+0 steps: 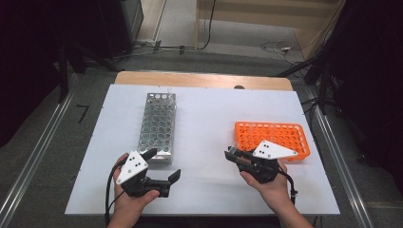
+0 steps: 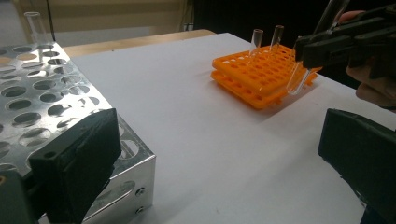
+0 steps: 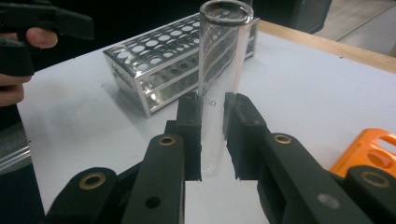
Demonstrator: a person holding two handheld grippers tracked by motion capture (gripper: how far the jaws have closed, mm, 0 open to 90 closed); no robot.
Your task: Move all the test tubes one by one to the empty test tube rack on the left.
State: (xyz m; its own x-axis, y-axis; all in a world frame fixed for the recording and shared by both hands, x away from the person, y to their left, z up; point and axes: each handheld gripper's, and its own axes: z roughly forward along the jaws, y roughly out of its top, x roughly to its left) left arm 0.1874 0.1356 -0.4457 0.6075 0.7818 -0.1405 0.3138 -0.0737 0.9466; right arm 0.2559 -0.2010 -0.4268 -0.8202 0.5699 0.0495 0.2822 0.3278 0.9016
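A white table [image 1: 204,123] holds a metal tube rack [image 1: 158,124] on the left and an orange tube rack [image 1: 272,138] on the right. The right gripper [image 3: 212,135] has its fingers clamped on a clear glass test tube [image 3: 222,70], held above the table just left of the orange rack. The left gripper [image 1: 161,168] rests near the metal rack's near end, fingers wide apart and empty.

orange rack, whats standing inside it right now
In the left gripper view, two clear test tubes stand upright in holes at the far side of the orange rack. Their lower ends are hidden inside it. The right gripper holds a third tube beside it.
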